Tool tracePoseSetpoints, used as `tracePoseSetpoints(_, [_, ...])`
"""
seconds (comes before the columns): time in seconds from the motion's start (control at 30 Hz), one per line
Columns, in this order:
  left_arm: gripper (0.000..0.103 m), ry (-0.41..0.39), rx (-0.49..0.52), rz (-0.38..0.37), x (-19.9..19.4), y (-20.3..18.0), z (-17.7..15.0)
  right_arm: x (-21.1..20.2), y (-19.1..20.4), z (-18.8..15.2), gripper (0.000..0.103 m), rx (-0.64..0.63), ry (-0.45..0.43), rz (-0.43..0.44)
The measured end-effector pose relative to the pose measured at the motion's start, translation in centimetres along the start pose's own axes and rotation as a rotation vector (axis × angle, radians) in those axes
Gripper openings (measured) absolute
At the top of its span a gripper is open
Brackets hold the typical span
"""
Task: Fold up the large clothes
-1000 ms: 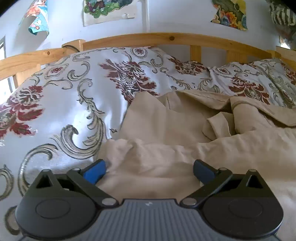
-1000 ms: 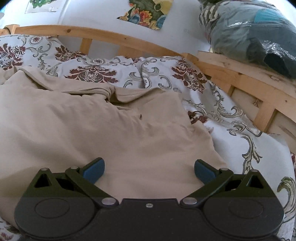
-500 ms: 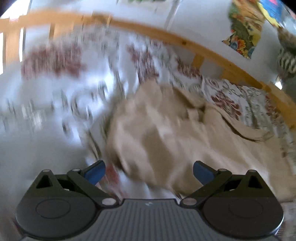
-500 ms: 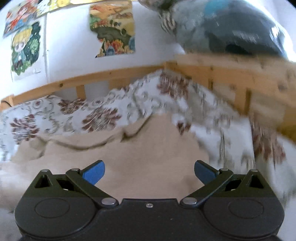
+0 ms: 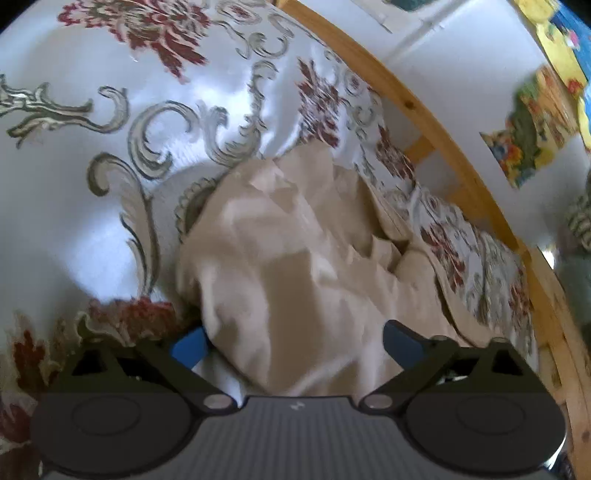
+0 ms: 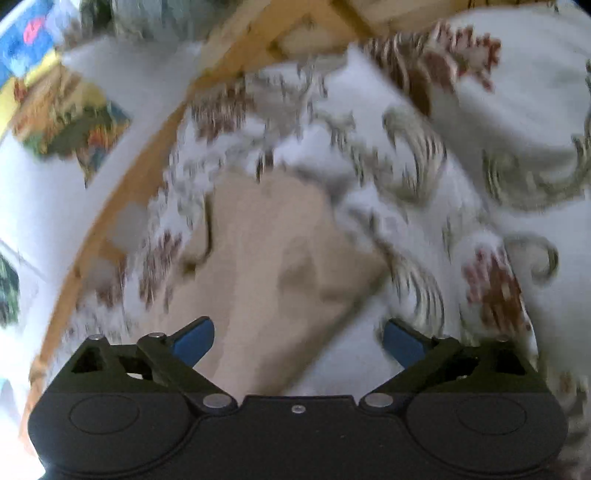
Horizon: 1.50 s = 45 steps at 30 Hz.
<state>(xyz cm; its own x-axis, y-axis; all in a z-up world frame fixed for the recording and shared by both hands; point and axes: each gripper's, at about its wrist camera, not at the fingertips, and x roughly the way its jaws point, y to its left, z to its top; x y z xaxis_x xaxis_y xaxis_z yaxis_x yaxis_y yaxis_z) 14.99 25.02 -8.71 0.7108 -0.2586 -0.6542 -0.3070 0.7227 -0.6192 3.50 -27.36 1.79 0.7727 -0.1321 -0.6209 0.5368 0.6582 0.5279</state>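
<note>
A large beige garment [image 5: 291, 266] lies crumpled on a bed with a white floral sheet [image 5: 74, 192]. In the left wrist view my left gripper [image 5: 295, 347] is open, its blue-tipped fingers [image 5: 188, 347] on either side of the garment's near edge, holding nothing. In the right wrist view the garment [image 6: 266, 273] shows blurred, with a corner pointing right. My right gripper [image 6: 297, 341] is open and empty over the garment's near end.
A wooden bed rail [image 5: 454, 147] curves along the far side, also in the right wrist view [image 6: 122, 206]. Colourful pictures [image 5: 532, 133] hang on the white wall. A bagged bundle [image 6: 136, 14] lies on the rail's corner.
Both grippers have swung and rolled sharply; the left view now tilts right and the right view tilts left. Both stay open. The garment's near edge now lies between each pair of fingers.
</note>
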Motion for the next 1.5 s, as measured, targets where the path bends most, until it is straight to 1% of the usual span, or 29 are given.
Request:
tracePoseSetpoints(0.03, [0.087, -0.008, -0.009, 0.012, -0.1, 0.1, 0.1, 0.1, 0.1, 0.2, 0.084, -0.02, -0.019, -0.006])
tracePoseSetpoints(0.07, [0.083, -0.017, -0.023, 0.025, -0.1, 0.3, 0.3, 0.4, 0.1, 0.2, 0.079, -0.018, -0.023, -0.023])
tracePoseSetpoints(0.13, [0.066, -0.025, -0.056, 0.04, -0.4, 0.8, 0.4, 0.7, -0.8, 0.1, 0.063, 0.04, -0.025, -0.047])
tracePoseSetpoints(0.17, [0.06, -0.032, -0.078, 0.048, -0.4, 1.1, 0.4, 0.8, -1.3, 0.1, 0.051, 0.079, -0.018, -0.057])
tracePoseSetpoints(0.2, [0.046, -0.037, -0.093, 0.059, -0.5, 1.4, 0.5, 1.0, -1.9, 0.2, 0.046, 0.108, -0.015, -0.052])
tracePoseSetpoints(0.23, [0.026, -0.04, -0.104, 0.076, -0.5, 1.7, 0.5, 1.0, -2.4, 0.4, 0.042, 0.131, -0.021, -0.044])
tracePoseSetpoints(0.27, [0.02, -0.045, -0.115, 0.09, -0.5, 1.9, 0.6, 0.9, -2.7, 0.3, 0.035, 0.132, -0.024, -0.04])
tracePoseSetpoints(0.3, [0.013, -0.046, -0.13, 0.08, -0.5, 2.0, 0.7, 0.8, -2.6, 0.3, 0.029, 0.124, -0.027, -0.035])
tracePoseSetpoints(0.33, [0.007, -0.05, -0.129, 0.073, -0.6, 1.9, 0.7, 0.6, -2.4, 0.4, 0.025, 0.111, -0.033, -0.026])
tracePoseSetpoints(0.4, [0.004, -0.068, -0.076, 0.097, -1.3, 0.7, 0.8, 0.0, -1.8, 0.5, 0.013, 0.079, -0.041, -0.021])
tracePoseSetpoints(0.5, [0.002, -0.109, -0.063, 0.075, -3.5, -0.3, 1.0, -2.3, -0.6, 0.5, 0.005, 0.015, -0.062, -0.016])
tracePoseSetpoints(0.53, [0.002, -0.115, -0.062, 0.066, -4.3, -0.5, 1.2, -3.2, -0.3, 0.6, 0.005, 0.004, -0.064, -0.007])
tracePoseSetpoints(0.63, [0.001, -0.131, -0.031, 0.066, -7.0, -0.8, 1.4, -6.2, 0.4, 0.3, 0.004, -0.036, -0.052, 0.008])
tracePoseSetpoints(0.73, [0.001, -0.125, -0.027, 0.066, -9.3, 0.0, 1.1, -9.1, 0.5, -0.6, 0.004, -0.06, -0.038, -0.008])
tracePoseSetpoints(0.83, [0.001, -0.109, 0.025, 0.067, -10.0, 0.8, 0.0, -9.6, 0.4, -0.9, 0.004, -0.072, -0.006, -0.041])
tracePoseSetpoints(0.93, [0.003, -0.096, 0.036, 0.04, -9.4, 1.6, -0.6, -8.7, 0.5, -1.2, 0.01, -0.08, 0.013, -0.095])
tracePoseSetpoints(0.97, [0.003, -0.089, 0.034, 0.038, -9.1, 1.8, -0.6, -8.3, 0.5, -1.4, 0.018, -0.092, 0.021, -0.119])
tracePoseSetpoints(1.0, [0.005, -0.088, 0.034, 0.035, -8.8, 1.9, -0.7, -7.9, 0.5, -1.6, 0.021, -0.101, 0.026, -0.138])
tracePoseSetpoints(1.07, [0.015, -0.086, 0.035, 0.032, -8.4, 2.2, -0.9, -7.4, 0.6, -1.8, 0.026, -0.111, 0.033, -0.162])
tracePoseSetpoints(1.1, [0.032, -0.077, 0.037, 0.03, -8.1, 2.3, -1.0, -7.2, 0.6, -2.0, 0.032, -0.12, 0.036, -0.169])
tracePoseSetpoints(1.13, [0.052, -0.071, 0.036, 0.028, -7.9, 2.4, -1.2, -7.0, 0.8, -2.2, 0.034, -0.133, 0.036, -0.177])
tracePoseSetpoints(1.17, [0.058, -0.068, 0.032, 0.029, -7.7, 2.5, -1.4, -6.9, 1.0, -2.3, 0.039, -0.152, 0.032, -0.191])
tracePoseSetpoints(1.2, [0.066, -0.074, 0.029, 0.034, -7.6, 2.5, -1.7, -6.7, 1.4, -2.5, 0.048, -0.176, 0.024, -0.207])
tracePoseSetpoints(1.23, [0.074, -0.077, 0.032, 0.036, -7.5, 2.5, -2.1, -6.6, 1.6, -2.7, 0.054, -0.199, 0.012, -0.22])
tracePoseSetpoints(1.27, [0.077, -0.072, 0.04, 0.039, -7.2, 2.6, -2.3, -6.6, 2.1, -2.9, 0.066, -0.231, -0.015, -0.238])
tracePoseSetpoints(1.3, [0.081, -0.063, 0.046, 0.042, -6.8, 2.6, -2.6, -6.7, 2.6, -3.1, 0.077, -0.27, -0.06, -0.261])
tracePoseSetpoints(1.4, [0.085, -0.066, 0.045, 0.058, -5.9, 2.8, -3.1, -6.5, 4.6, -4.0, 0.085, -0.424, -0.195, -0.297])
tracePoseSetpoints(1.43, [0.086, -0.076, 0.045, 0.06, -5.7, 2.8, -3.1, -6.2, 5.6, -4.6, 0.087, -0.497, -0.234, -0.289])
tracePoseSetpoints(1.5, [0.086, -0.088, 0.052, 0.073, -5.5, 2.6, -3.1, -5.3, 7.4, -5.9, 0.094, -0.634, -0.272, -0.245])
